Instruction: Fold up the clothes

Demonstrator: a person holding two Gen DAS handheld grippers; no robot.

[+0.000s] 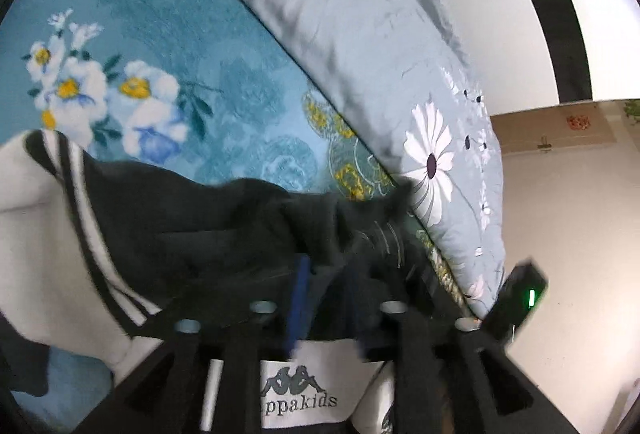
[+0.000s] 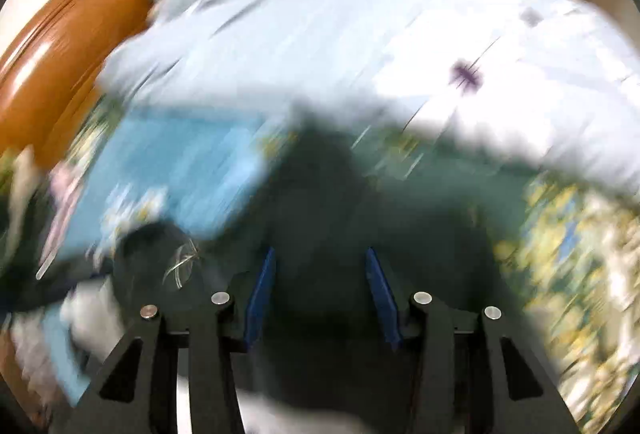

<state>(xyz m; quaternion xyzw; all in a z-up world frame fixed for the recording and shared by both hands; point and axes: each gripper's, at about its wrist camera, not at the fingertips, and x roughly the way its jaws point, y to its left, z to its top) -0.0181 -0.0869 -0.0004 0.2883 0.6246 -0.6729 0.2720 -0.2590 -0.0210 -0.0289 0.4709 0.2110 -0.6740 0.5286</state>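
A white label is showing at the bottom of the left wrist view, reading "ppakids" under a logo of two seated figures; its first letters are lying hidden behind a finger. The label is sitting on a black and white garment that is lying on a blue flowered bedsheet, beside a grey-blue quilt with white daisies. The left claw is pointing forward and pinching a bunched black fold of the garment between its blue pads. The right wrist view is blurring heavily. The right claw is hanging with its blue pads wide apart over dark cloth, nothing between them.
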